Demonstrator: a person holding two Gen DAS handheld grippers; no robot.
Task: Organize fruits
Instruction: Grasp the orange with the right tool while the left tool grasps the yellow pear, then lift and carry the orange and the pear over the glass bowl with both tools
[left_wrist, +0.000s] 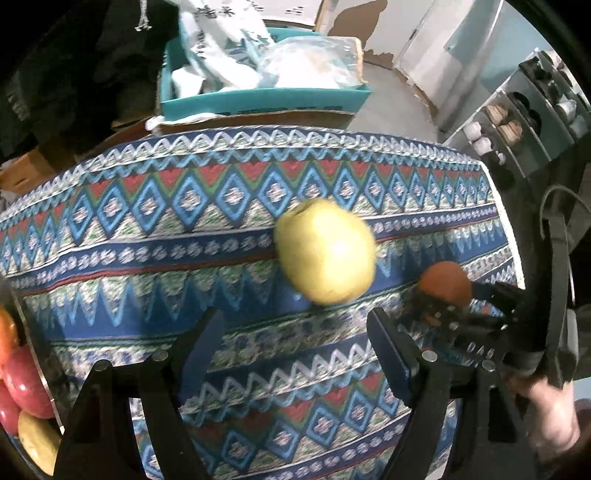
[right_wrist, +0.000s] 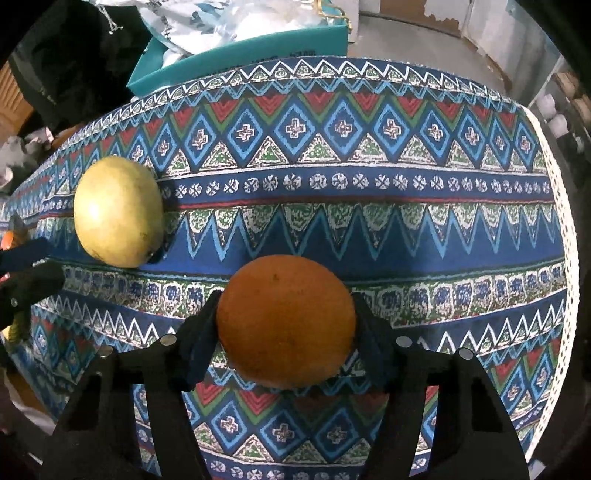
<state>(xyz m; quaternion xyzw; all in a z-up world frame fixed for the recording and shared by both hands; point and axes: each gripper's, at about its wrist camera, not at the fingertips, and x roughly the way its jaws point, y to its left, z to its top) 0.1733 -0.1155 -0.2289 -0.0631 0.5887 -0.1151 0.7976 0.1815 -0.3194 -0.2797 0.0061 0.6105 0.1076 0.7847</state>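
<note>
Orange (right_wrist: 286, 321) pinched in right tool (right_wrist: 284, 325) | yellow pear (left_wrist: 325, 251) on its side, stem end up-left | left tool (left_wrist: 295, 332) spread, empty

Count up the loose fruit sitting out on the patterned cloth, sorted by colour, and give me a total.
Yellow-green: 1, the yellow-green fruit, resting free on the cloth.
Orange: 1, the orange, between the right gripper fingers.
Total: 2.
More fruit shows at the left-wrist view's edge, off the cloth, too cropped to count.
</note>
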